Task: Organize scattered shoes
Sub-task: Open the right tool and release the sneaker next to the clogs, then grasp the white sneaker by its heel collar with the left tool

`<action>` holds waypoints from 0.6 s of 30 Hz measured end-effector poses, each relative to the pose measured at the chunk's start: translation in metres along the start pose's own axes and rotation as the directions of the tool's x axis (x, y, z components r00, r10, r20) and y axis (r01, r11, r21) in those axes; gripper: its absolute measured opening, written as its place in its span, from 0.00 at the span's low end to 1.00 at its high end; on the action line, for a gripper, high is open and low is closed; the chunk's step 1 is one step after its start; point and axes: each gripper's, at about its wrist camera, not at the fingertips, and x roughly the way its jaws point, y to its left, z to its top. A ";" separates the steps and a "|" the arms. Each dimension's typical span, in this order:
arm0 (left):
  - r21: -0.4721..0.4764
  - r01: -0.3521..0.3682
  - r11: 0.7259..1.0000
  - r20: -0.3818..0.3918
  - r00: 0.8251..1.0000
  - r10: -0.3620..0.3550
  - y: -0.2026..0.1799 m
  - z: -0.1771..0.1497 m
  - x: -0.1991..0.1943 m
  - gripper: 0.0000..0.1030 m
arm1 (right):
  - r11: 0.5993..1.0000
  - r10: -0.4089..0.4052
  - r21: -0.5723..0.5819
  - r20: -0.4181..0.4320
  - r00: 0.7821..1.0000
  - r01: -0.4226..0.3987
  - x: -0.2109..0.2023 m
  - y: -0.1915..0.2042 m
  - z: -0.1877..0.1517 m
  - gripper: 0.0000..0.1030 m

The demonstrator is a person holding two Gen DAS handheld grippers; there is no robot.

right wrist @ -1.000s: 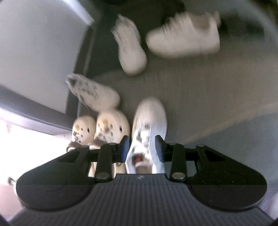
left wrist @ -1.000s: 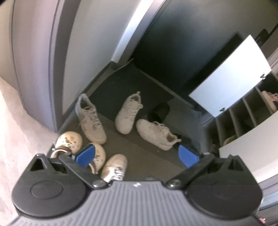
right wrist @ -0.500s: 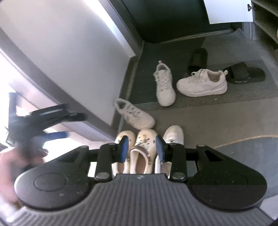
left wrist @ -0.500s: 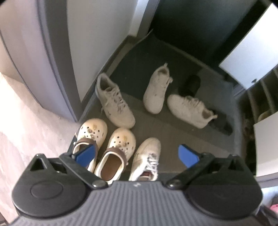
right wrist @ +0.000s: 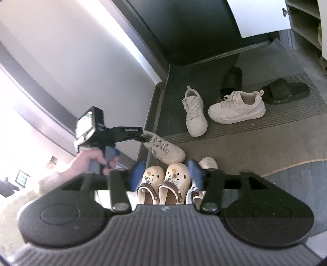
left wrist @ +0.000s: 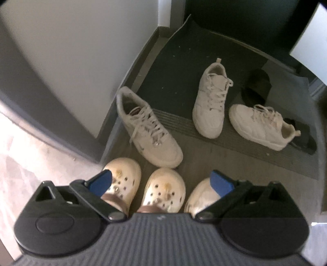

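Observation:
Two cream clogs (left wrist: 165,190) with brown straps stand side by side on the floor, with a white sneaker (left wrist: 199,194) just to their right. My left gripper (left wrist: 161,181) hangs open above them, nothing between its blue pads. A second white sneaker (left wrist: 147,126) lies slantwise beyond the clogs. Two more white sneakers (left wrist: 210,102) (left wrist: 259,124) and two black slides (right wrist: 286,90) lie farther back. My right gripper (right wrist: 166,174) is higher up; its jaws are opening and hold nothing, with the clogs (right wrist: 177,176) seen far below between them.
A white wall and grey door frame (left wrist: 61,67) close the left side. A dark mat (left wrist: 184,61) covers the far floor. A cabinet with a white door (right wrist: 259,16) and open shelves stands at the right. A hand (right wrist: 90,161) holds the left gripper.
My right gripper let go of the white sneaker beside the clogs, rose, and its jaws spread wide. My left gripper came down closer to the clogs.

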 end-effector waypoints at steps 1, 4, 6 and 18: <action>-0.012 0.005 1.000 -0.001 1.000 -0.005 0.002 0.006 0.013 1.00 | 1.000 0.000 0.020 0.002 1.000 0.000 0.002 -0.003 0.002 0.88; -0.051 0.009 0.999 -0.013 1.000 -0.010 0.009 0.022 0.046 1.00 | 0.999 0.011 0.039 -0.017 1.000 -0.010 0.010 -0.006 0.007 0.87; -0.097 0.005 0.995 -0.030 1.000 -0.008 0.021 0.036 0.074 1.00 | 0.998 0.021 0.055 -0.040 0.999 -0.018 0.016 -0.006 0.008 0.87; -0.282 -0.032 0.959 -0.071 0.997 0.013 0.059 0.092 0.205 1.00 | 0.978 0.040 0.207 -0.267 0.963 0.016 0.097 -0.031 0.013 0.87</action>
